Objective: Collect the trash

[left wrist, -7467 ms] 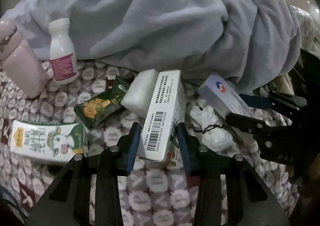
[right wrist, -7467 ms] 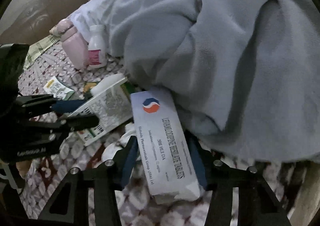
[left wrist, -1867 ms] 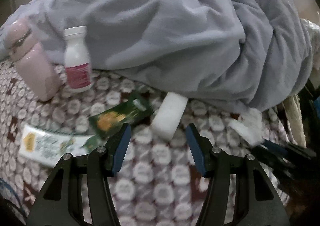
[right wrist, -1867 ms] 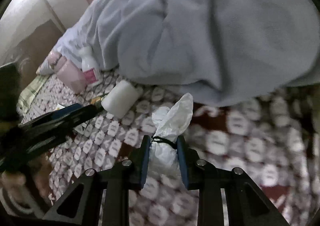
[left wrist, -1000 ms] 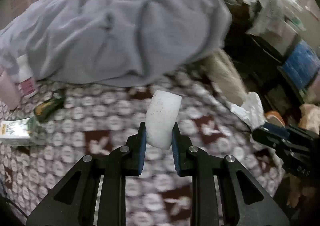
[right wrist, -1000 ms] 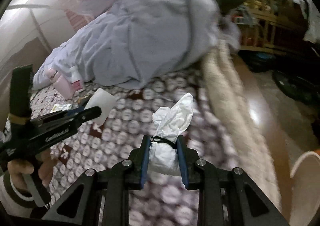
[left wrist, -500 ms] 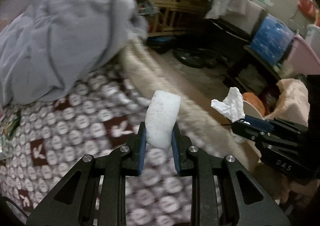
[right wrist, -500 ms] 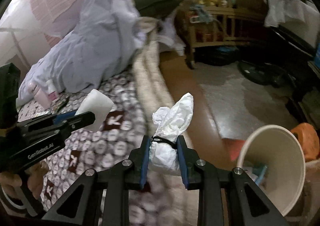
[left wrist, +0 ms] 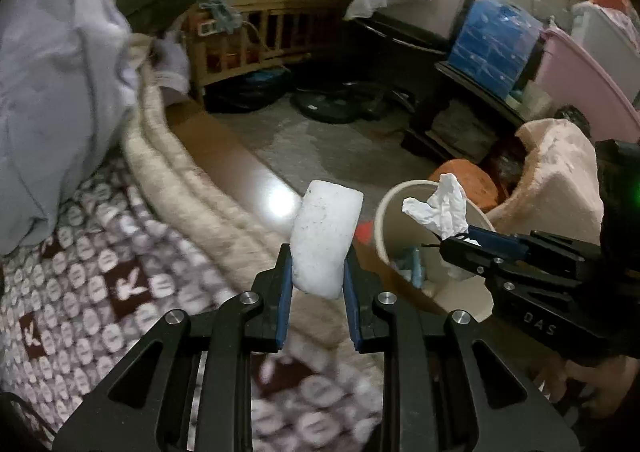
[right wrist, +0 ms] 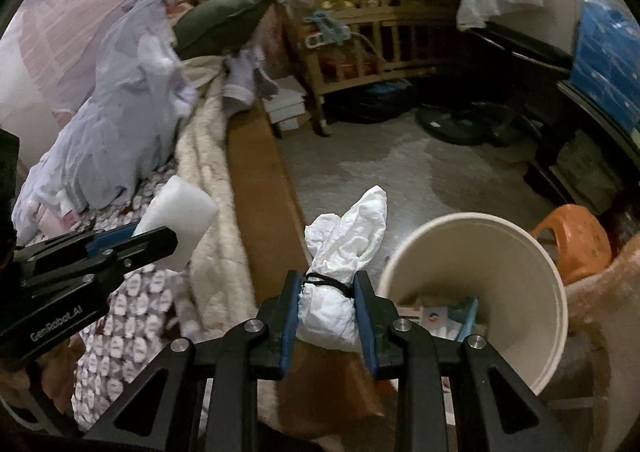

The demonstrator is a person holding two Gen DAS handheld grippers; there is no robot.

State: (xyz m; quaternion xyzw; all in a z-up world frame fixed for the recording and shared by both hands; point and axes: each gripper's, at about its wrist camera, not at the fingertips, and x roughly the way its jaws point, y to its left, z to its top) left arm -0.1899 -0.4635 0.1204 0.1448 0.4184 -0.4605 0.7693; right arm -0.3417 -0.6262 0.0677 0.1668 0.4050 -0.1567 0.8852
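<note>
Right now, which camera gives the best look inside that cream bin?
The right wrist view: the cream bin opens towards the camera, showing boxes at the bottom. The left wrist view shows the same bin too, but the tied white bag and right gripper cover part.

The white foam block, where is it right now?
The white foam block is pinched in the left gripper, held up over the bed's edge, just left of the cream bin.
</note>
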